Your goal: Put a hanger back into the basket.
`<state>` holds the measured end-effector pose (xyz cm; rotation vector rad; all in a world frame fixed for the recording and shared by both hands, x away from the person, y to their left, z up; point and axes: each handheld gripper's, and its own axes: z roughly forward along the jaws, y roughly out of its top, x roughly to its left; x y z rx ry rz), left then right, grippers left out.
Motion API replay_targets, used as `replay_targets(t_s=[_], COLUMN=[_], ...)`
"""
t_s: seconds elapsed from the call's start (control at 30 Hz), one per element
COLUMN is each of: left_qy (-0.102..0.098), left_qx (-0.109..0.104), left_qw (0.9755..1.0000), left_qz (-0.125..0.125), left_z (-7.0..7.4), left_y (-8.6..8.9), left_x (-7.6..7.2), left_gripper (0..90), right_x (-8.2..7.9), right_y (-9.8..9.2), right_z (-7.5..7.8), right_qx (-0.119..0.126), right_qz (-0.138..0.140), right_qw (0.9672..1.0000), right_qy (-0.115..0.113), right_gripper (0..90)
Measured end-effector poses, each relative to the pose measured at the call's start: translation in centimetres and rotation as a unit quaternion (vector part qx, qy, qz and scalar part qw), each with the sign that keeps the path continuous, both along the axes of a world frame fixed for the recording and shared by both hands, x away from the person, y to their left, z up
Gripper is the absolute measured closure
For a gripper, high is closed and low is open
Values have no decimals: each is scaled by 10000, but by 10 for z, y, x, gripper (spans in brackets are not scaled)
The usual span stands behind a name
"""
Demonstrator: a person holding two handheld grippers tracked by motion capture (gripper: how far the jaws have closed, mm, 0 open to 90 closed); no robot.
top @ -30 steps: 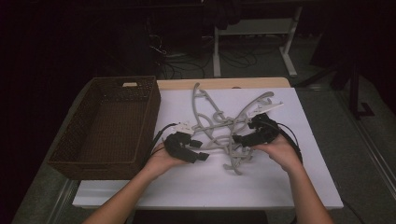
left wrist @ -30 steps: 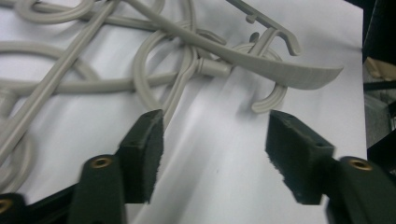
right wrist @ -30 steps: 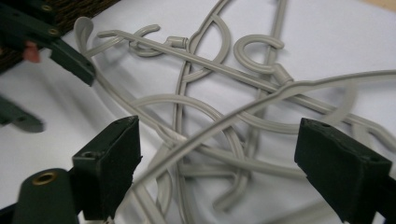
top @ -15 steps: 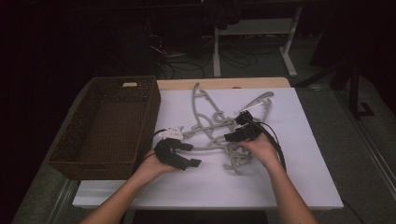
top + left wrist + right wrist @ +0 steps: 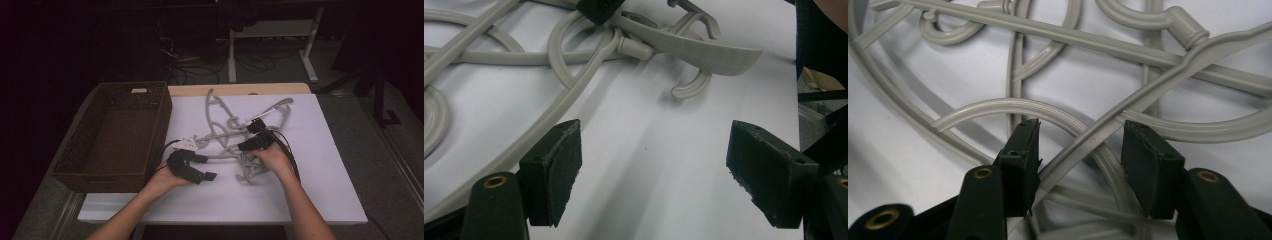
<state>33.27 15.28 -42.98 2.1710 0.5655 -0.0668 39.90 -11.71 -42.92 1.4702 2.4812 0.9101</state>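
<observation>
Hangers (image 5: 235, 137): grey ribbed plastic, curved, tangled | right claw (image 5: 1080, 150): astride one bar

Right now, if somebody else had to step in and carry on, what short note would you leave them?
Left gripper: open, nothing between its jaws, low over the white table beside the pile.
Right gripper: open, jaws either side of a thin hanger bar, not closed on it.
Grey hangers: a tangled heap mid-table.
Wicker basket: on the left, no hangers inside.
Done: nothing moved to the basket.
Left: probably grip a hanger, free it, move it across.
</observation>
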Motion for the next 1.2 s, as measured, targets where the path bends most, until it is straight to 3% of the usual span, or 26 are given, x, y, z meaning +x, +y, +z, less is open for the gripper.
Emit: replay_targets(t_s=[0.17,0.33,0.43,0.53,0.6,0.73,0.8,1.0,1.2], left_qy=[15,14,22,21,23,27,29,28,22], left_qx=[-11,-6,4,5,0,7,4,-9,-10], left_qw=[10000,10000,10000,10000,10000,10000,10000,10000,10000], left_qz=[2,-6,-18,-21,-17,-17,-11,7,7], left_z=[0,0,-1,-1,-1,-2,-2,-1,-1], left_y=[0,0,-1,-1,-1,-1,0,1,1], left_x=[0,0,0,0,0,0,0,1,1], left_gripper=[224,224,224,224,224,224,224,226,227], right_x=[1,0,0,1,1,1,0,1,0], right_y=[3,0,-1,1,2,7,11,7,-2], right_z=[0,3,3,1,0,-6,-8,-5,1], right_qx=[-35,-15,4,-90,-112,-263,-379,-396,-181], right_qz=[18,12,-15,-45,-40,140,217,144,85], right_qw=[10000,9999,10000,9999,9999,9993,9989,9991,9998], right_qy=[-23,-129,-92,27,12,209,181,105,46], right_gripper=[492,601,605,494,478,436,467,525,591])
